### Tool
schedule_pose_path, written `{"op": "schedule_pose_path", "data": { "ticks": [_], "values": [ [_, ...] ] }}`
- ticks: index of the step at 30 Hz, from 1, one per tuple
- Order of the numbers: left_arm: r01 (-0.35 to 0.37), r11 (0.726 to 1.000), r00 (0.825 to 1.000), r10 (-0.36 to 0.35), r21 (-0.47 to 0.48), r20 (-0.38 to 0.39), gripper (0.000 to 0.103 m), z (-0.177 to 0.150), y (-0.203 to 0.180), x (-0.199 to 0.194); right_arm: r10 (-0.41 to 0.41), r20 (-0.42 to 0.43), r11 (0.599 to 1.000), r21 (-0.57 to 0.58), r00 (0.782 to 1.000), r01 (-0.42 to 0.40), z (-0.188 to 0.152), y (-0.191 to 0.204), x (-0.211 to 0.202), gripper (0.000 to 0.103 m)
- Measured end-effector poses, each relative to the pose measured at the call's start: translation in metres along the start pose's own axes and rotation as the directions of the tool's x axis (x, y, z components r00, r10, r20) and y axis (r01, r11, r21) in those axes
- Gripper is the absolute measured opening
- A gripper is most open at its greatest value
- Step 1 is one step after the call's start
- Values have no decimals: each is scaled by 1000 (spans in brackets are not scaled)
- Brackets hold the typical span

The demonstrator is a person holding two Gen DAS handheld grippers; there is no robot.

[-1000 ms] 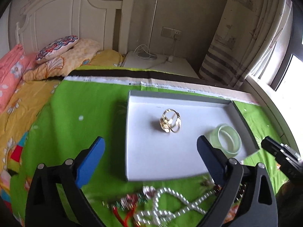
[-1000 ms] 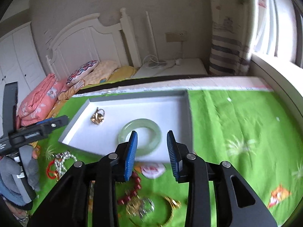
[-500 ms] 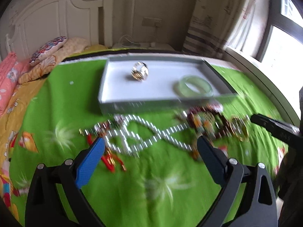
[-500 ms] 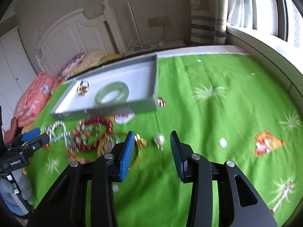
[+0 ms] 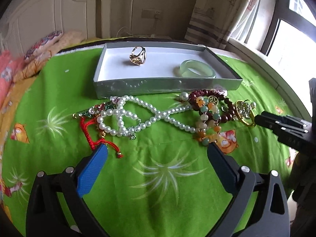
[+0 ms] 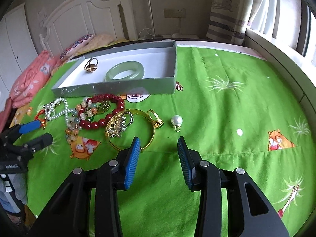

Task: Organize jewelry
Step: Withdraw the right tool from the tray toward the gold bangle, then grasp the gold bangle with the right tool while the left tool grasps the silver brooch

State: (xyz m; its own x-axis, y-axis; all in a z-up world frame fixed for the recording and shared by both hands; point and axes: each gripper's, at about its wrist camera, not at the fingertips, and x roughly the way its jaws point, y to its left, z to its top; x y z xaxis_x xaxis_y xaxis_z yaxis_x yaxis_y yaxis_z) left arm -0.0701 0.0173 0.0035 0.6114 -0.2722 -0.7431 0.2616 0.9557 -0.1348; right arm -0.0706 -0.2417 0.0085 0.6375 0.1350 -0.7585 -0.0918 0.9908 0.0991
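A grey box with a white floor (image 5: 167, 84) (image 6: 126, 87) lies on the green sheet and holds a gold ring (image 5: 138, 58) (image 6: 91, 65) and a pale green jade bangle (image 5: 197, 71) (image 6: 124, 73). In front of it lie a pearl necklace (image 5: 138, 116) (image 6: 56, 108), a red cord bracelet (image 5: 88, 130), dark red beads (image 6: 110, 108), a gold bangle (image 6: 134, 130), a gold ring with a green stone (image 6: 157, 120) and a pearl pendant (image 6: 176, 121). My left gripper (image 5: 157, 154) is open and empty, short of the necklace. My right gripper (image 6: 158, 144) is open and empty, just short of the gold bangle and pendant.
The green cartoon-print sheet (image 6: 227, 108) covers a bed. Pillows and a pink quilt (image 6: 29, 79) lie at the far left before the white headboard (image 6: 85, 17). A window ledge (image 6: 276, 55) runs along the right. The right gripper shows in the left wrist view (image 5: 284, 126).
Both grippers have pulled back from the box toward the near side, so the loose jewelry now shows in front of them. The right gripper's jaws have opened wider.
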Motion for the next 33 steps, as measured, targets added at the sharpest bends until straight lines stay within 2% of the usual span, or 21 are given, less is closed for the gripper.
{"op": "schedule_pose_path", "data": {
  "ticks": [4,7,13,15,16,18,20,21,23,27,33],
  "values": [
    [35,999,999,-35,11,25,100,0,-3,-3,2,-15,1000,-16,1000,-2,1,9,3,39],
    [50,999,998,-51,18,39,100,-2,-3,-5,-20,-27,997,-73,999,18,0,22,6,39],
    [84,996,995,-83,-7,57,100,-3,2,-8,-47,-38,995,-95,998,44,5,27,13,48],
    [89,996,994,-88,-5,65,100,-4,1,-10,-51,-41,994,-96,998,47,8,27,14,48],
    [92,996,993,-92,-3,69,100,-4,1,-11,-54,-45,993,-105,998,49,8,29,14,46],
    [99,995,992,-98,-3,74,100,-5,0,-12,-36,-49,993,-114,998,30,7,33,13,29],
    [107,994,991,-106,-6,80,100,-4,1,-13,-59,-40,990,-133,997,53,5,38,11,18],
    [111,994,991,-110,-9,81,100,-5,2,-13,-66,-38,989,-137,997,60,4,39,10,7],
    [118,993,990,-117,-16,82,100,-5,3,-13,-52,-23,990,-133,998,49,-1,37,5,3],
    [128,992,988,-125,-24,92,100,-6,3,-15,-68,37,991,-116,997,72,-7,31,-8,3],
    [126,992,988,-123,-25,91,100,-6,3,-15,-43,159,997,-61,986,54,4,22,-43,3]
  ]
}}
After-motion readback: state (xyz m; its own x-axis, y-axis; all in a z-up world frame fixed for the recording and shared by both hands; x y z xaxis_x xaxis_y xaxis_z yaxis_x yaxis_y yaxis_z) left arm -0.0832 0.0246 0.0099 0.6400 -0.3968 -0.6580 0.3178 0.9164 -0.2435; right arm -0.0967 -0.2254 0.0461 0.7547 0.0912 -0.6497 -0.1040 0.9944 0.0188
